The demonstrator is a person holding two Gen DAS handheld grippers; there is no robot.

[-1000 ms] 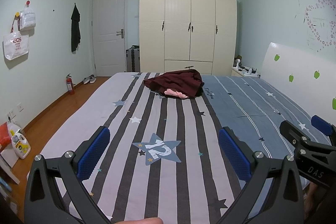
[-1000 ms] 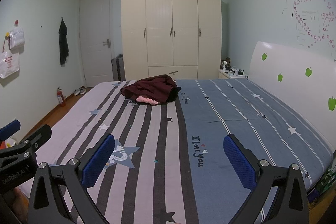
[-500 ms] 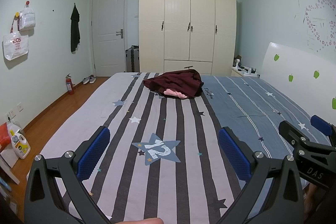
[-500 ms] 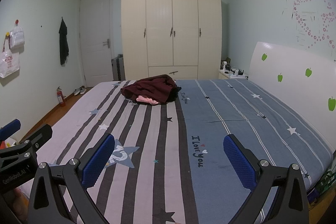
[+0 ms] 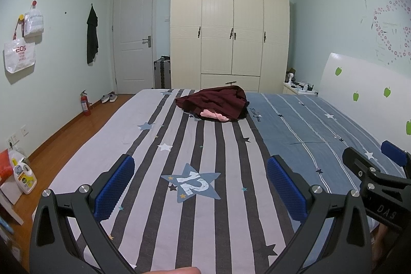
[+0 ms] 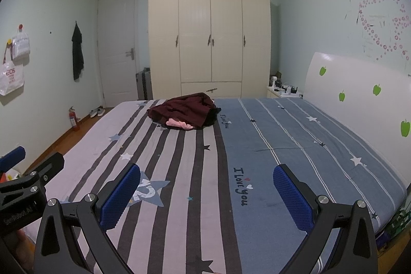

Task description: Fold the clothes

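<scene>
My left tool [image 5: 200, 186] hangs wide open and level above the bed [image 5: 231, 222]; my right tool [image 6: 206, 193] likewise, both empty. Well ahead, the maroon clothes heap [image 5: 213, 104] lies crumpled near the far edge, spread crosswise, pink piece [image 5: 214, 115] poking toward me.

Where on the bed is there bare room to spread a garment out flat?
The near striped half around the number star is bare, and so is the whole blue side along the headboard. Only the far middle is taken, by the dark red clothes pile.
</scene>
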